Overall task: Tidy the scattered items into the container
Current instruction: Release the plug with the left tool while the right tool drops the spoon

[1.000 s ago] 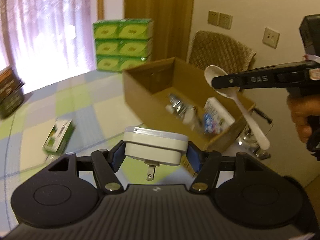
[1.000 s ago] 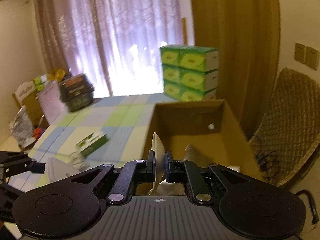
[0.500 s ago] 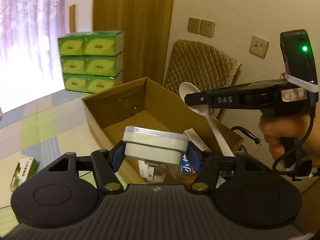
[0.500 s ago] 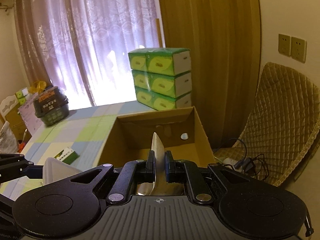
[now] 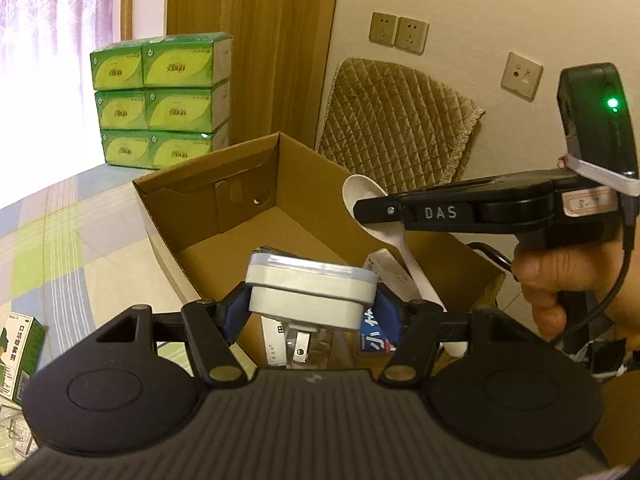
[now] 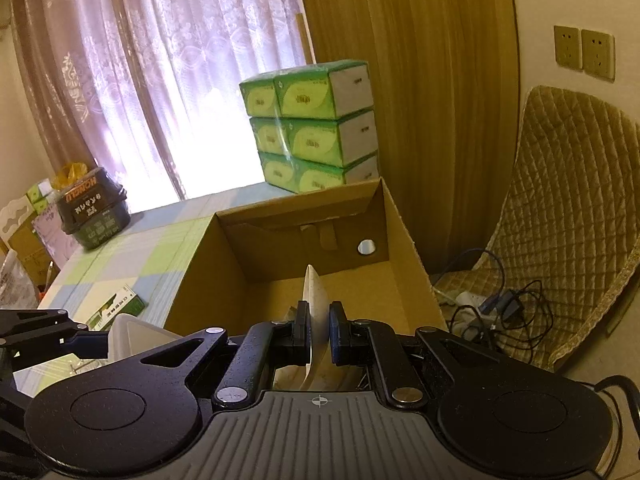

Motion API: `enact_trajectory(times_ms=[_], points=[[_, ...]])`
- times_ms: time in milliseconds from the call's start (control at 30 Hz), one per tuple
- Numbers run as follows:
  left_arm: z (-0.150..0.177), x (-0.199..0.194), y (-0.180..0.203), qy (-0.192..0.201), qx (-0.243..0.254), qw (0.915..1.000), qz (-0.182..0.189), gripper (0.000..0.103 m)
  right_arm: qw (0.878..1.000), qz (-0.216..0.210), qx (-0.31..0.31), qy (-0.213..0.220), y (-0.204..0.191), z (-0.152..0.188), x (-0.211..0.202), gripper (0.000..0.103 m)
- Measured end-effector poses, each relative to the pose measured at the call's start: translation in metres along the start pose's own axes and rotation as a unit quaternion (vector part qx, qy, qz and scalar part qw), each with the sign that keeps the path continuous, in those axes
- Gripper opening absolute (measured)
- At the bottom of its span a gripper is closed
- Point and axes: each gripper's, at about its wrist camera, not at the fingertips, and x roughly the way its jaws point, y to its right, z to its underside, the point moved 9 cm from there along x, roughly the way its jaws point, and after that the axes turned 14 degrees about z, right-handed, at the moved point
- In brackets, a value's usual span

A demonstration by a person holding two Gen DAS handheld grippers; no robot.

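Left gripper clamps white plug adapter, prongs down, above near end of cardboard box. Right gripper pinches white plastic spoon over box.

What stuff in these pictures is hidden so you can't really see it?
- Things at the near end of the cardboard box: in the left wrist view the white charger plug and left gripper cover them.
- White plastic spoon: the right wrist view shows it edge-on; its handle hides behind the right gripper.
- Green medicine box: cut off by the left wrist picture's edge.
- Tabletop clutter: too blurred at the right wrist view's left edge.
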Motion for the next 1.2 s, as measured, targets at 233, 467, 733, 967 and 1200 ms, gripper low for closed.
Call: enact_trajectory(times_ms=[233,467,733,967,1200], points=[[0.002,-0.008,-0.006,0.007,-0.002,1.0,-0.005,0.07,1.0,0.0,-0.003,-0.002,-0.001,-0.001,0.003,0.011],[0.01,-0.022,-0.012,0.009,-0.013,0.9998,-0.015,0.073,1.0,0.0,-0.001,-0.002,-0.001,-0.001,0.004,0.011],[0.022,-0.03,-0.018,0.007,-0.027,0.9994,-0.022,0.074,1.0,0.006,-0.001,0.006,-0.003,-0.001,0.008,0.012],[0.028,-0.033,-0.022,0.006,-0.035,0.9991,-0.023,0.074,1.0,0.017,-0.005,0.004,0.0,0.002,0.012,0.012],[0.036,-0.037,-0.028,0.005,-0.044,0.9987,-0.027,0.074,1.0,0.015,-0.002,-0.001,0.001,0.008,0.01,0.012]])
